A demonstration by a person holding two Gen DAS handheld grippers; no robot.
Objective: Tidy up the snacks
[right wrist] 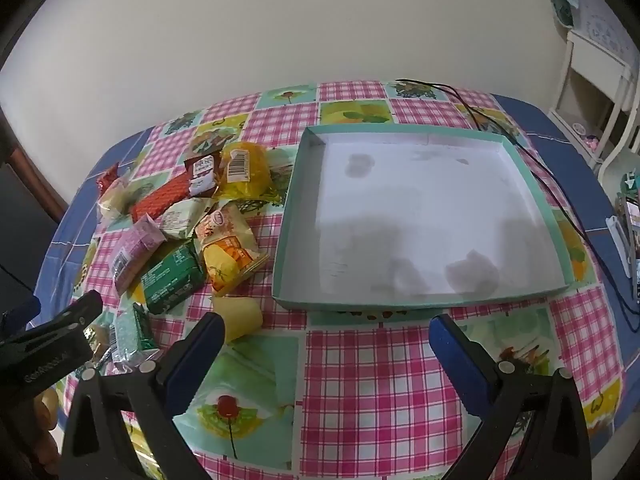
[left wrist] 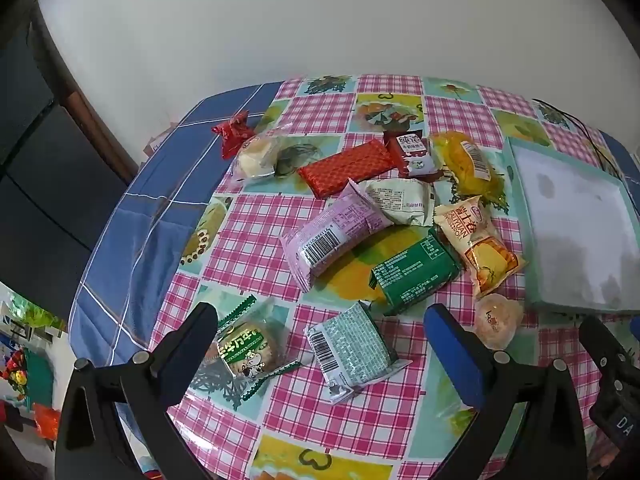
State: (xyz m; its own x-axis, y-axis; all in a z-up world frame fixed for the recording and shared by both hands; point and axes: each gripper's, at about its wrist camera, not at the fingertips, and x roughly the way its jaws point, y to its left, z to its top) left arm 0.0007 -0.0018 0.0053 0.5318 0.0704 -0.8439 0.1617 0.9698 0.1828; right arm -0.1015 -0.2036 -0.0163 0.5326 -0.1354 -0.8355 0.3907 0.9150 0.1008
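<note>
Several wrapped snacks lie in a loose pile on the checked tablecloth: a pink packet (left wrist: 334, 232), a green packet (left wrist: 414, 272), a red bar (left wrist: 346, 167), a yellow packet (left wrist: 466, 160), a pale teal packet (left wrist: 352, 350) and a round cake packet (left wrist: 248, 350). An empty teal box (right wrist: 420, 208) with a white floor stands to their right, also in the left wrist view (left wrist: 576, 228). My left gripper (left wrist: 320, 324) is open above the teal packet. My right gripper (right wrist: 326, 334) is open and empty before the box's near wall.
A black cable (right wrist: 560, 184) runs along the box's right side. A small pale round snack (right wrist: 240, 318) lies by my right gripper's left finger. The blue cloth (left wrist: 132, 240) marks the table's left edge. A white shelf (right wrist: 596, 80) stands at the far right.
</note>
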